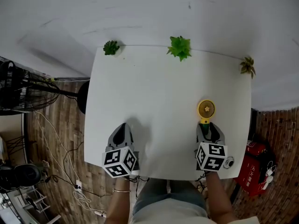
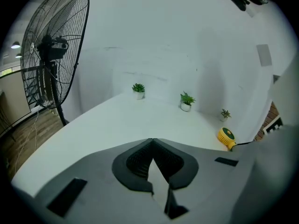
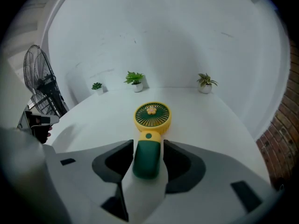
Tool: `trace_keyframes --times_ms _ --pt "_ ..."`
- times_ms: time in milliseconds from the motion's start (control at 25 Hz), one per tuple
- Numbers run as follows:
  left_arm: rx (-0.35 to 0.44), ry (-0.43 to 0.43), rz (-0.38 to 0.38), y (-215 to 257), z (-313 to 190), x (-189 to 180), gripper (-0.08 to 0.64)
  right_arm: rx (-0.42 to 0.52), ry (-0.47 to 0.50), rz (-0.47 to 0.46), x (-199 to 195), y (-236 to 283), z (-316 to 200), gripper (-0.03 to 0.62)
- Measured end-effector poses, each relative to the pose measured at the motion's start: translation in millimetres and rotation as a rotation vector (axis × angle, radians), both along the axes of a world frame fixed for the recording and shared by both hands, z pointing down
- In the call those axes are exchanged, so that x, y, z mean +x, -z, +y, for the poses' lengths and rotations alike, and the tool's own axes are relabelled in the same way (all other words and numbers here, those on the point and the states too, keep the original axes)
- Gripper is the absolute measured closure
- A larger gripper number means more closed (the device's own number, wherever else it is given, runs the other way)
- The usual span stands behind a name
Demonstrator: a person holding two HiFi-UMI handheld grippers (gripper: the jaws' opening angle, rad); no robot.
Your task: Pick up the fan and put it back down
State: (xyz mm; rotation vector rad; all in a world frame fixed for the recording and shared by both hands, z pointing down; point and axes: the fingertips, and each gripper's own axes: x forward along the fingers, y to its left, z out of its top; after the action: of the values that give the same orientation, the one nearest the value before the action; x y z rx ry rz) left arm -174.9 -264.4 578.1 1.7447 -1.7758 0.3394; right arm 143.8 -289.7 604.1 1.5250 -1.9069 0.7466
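Fan [image 1: 206, 109]: lay flat near the desk's [image 1: 154, 87] right edge, handle toward the near edge.
Right gripper [image 3: 147, 148]: held low, jaws closed on the green handle.
Left gripper [image 2: 152, 143]: near edge, jaws together, empty.

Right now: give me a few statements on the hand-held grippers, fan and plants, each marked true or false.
1. The right hand-held gripper has the fan by its green handle, jaws closed against both sides. True.
2. The left hand-held gripper holds a plant. False: its jaws are together with nothing between them.
3. Three potted plants stand along the table's far edge. True.
4. The fan's head is red. False: it is yellow.
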Motion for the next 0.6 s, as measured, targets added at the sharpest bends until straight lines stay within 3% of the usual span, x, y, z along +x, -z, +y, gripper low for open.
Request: trace_keyframes --times_ms 600 --pt "-0.019 0.019 -0.003 -6 -5 -8 0.549 -0.027 0.01 0.02 -3 -10 -16 0.39"
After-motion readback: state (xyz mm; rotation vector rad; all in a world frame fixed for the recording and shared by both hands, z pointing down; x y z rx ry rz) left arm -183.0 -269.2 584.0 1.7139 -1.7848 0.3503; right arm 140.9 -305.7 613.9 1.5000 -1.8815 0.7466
